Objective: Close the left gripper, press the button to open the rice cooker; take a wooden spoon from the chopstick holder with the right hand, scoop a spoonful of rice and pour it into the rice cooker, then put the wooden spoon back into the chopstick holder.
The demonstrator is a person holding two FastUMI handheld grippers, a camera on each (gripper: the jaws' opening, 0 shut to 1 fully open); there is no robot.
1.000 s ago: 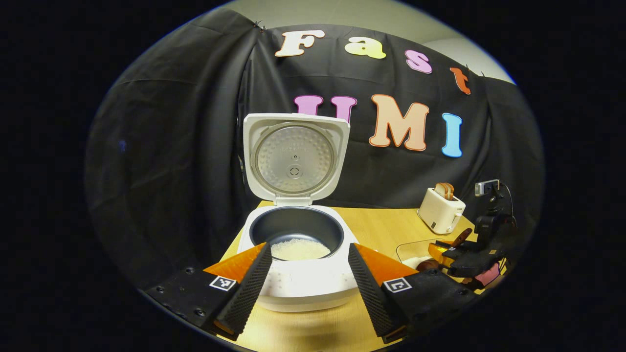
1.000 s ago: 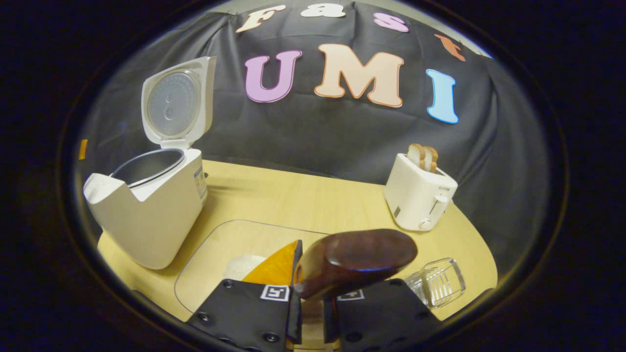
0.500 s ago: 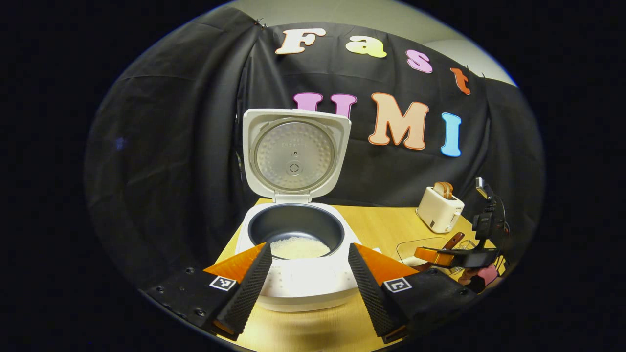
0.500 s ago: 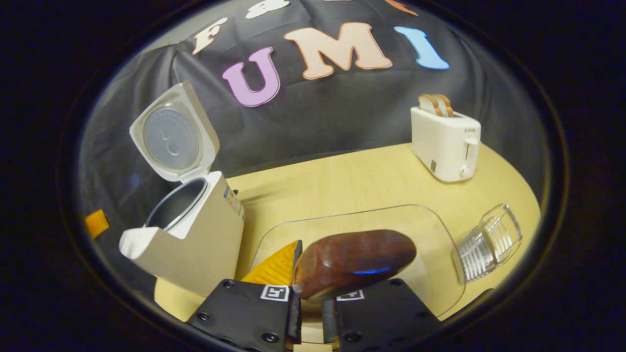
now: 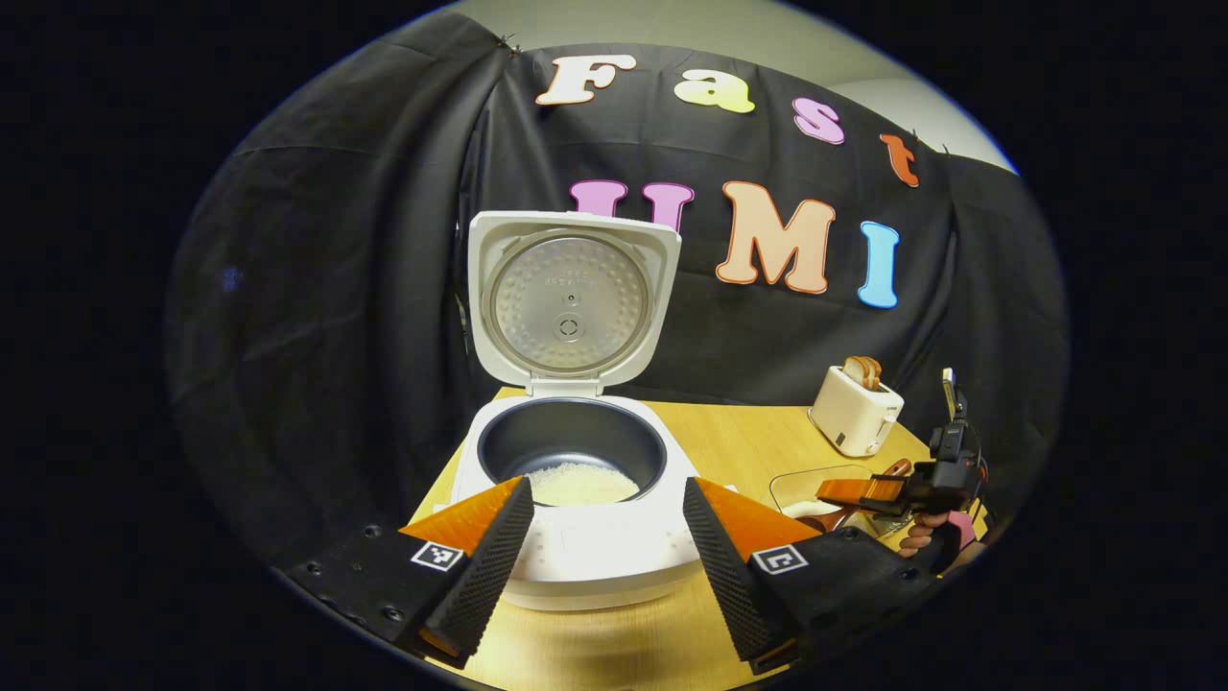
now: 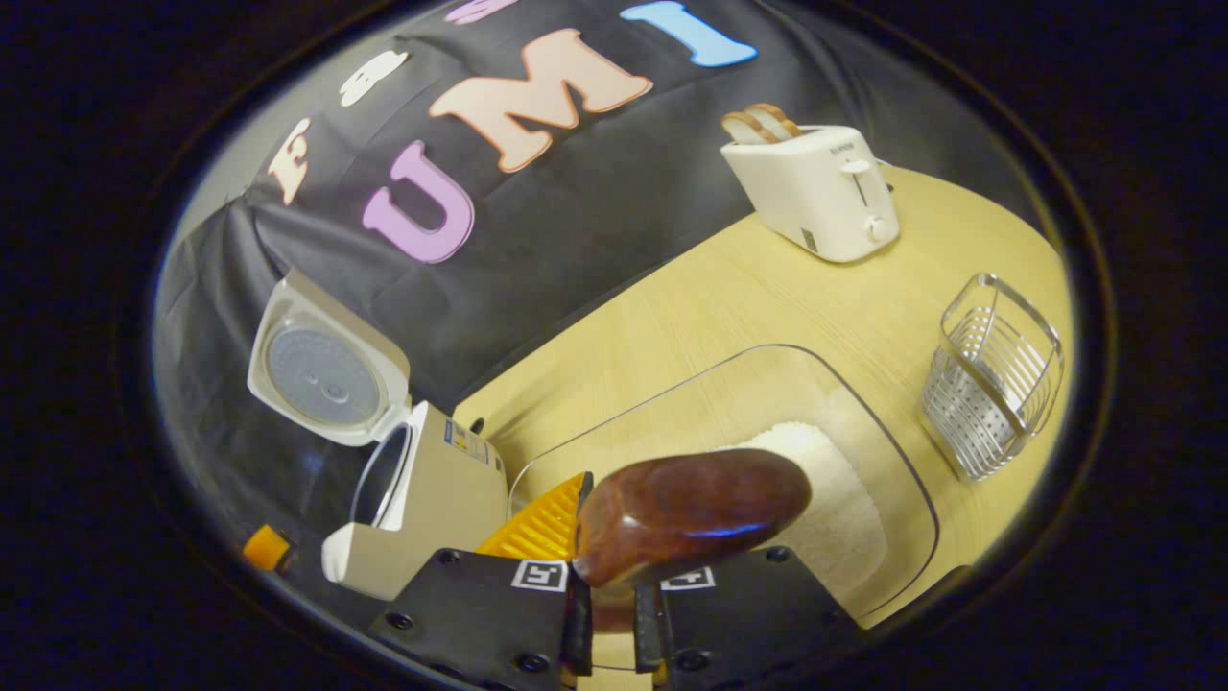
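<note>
Two ribbed fingers of the left gripper (image 5: 606, 566) spread wide apart, holding nothing, framing the front lip of the white rice cooker (image 5: 576, 518). Lid (image 5: 572, 296) flipped fully upright, showing off a round dimpled metal inner plate. Dark smooth inner pot (image 5: 573, 453) below it, with a shallow white layer of rice (image 5: 578, 485) at the bottom. All parked on a pale wood-grain table (image 5: 748, 443).

Off to the right in the left gripper view: the right gripper (image 5: 868, 492) held sideways by a hand (image 5: 921, 537), over a clear glass tray (image 5: 804, 488).

Over in the right gripper view, tilted hard. Right gripper (image 6: 610, 605) clamped tight on the wooden spoon (image 6: 693, 513), jaws nearly together on the handle. Glossy dark reddish-brown bowl, rounded and thick, sticking out just past the fingertips, hovering over the glass tray (image 6: 892, 451). Rounded-corner tray, see-through, with a grainy white mound of rice (image 6: 825, 499) inside, right under and beside the spoon. Can't tell if any grains sit on the spoon.

Chopstick holder (image 6: 993, 374) standing on the table (image 6: 767, 288) just right of the tray: shiny metal wire basket. Boxy cream toaster (image 6: 815, 187) farther back with two bread slices (image 6: 760, 122) poking out. Rice cooker (image 6: 403, 480) off to the left of the tray, lid up.
</note>
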